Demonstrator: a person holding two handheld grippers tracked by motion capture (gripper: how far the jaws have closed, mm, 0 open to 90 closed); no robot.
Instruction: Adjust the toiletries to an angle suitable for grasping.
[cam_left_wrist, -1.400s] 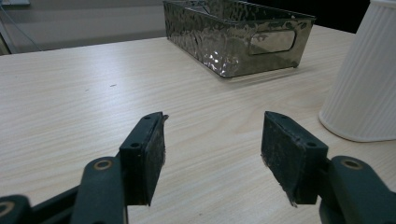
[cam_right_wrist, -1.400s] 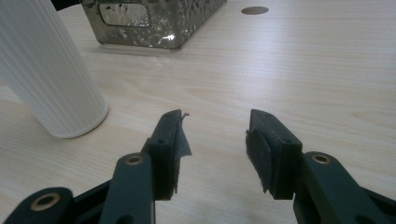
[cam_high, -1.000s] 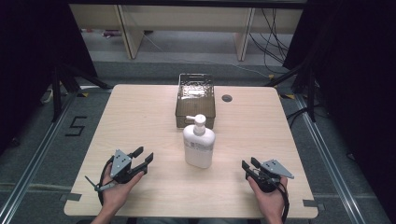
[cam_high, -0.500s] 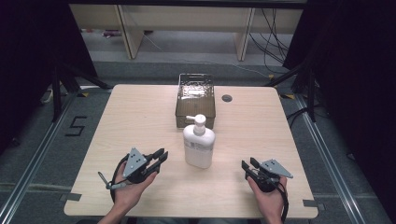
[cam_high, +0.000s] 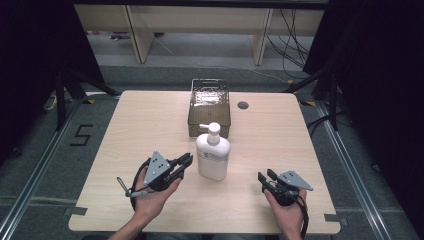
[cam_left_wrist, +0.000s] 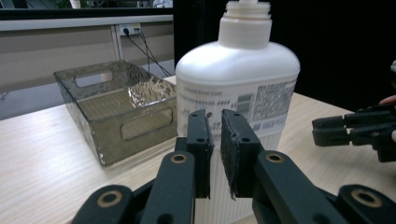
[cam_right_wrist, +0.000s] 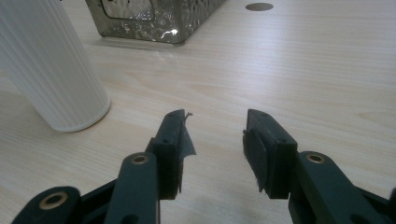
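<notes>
Two grippers flank a white pump bottle (cam_high: 213, 155) in the high view, on a pale wooden table (cam_high: 300, 140). The bottle stands upright near the table's middle, its long axis vertical, with a smoky translucent tray (cam_high: 209, 106) just behind it. The left gripper (cam_high: 184, 163) lies close beside the bottle's left flank, jaws pointing at it; the right gripper (cam_high: 263, 179) rests well apart on the other side. The left hand is plainly the nearer, so any grasp would most likely fall to it.

From the left gripper view, the left gripper (cam_left_wrist: 215, 154) shows its jaws nearly together, only a thin slit between the pads, holding nothing. The bottle (cam_left_wrist: 243, 79) rises right in front of them, smooth matte plastic with rounded shoulders, a printed label and a ribbed lower wall. To take it, I judge the jaws would first need to spread (the body is far wider than that slit). The tray (cam_left_wrist: 116, 112) sits behind to the left, glossy, with cut-out handles and an embossed floor.

In the right gripper view, the right gripper (cam_right_wrist: 217, 140) has its jaws spread apart over bare wood grain, empty. The bottle's ribbed base (cam_right_wrist: 51, 70) stands off to its left.
</notes>
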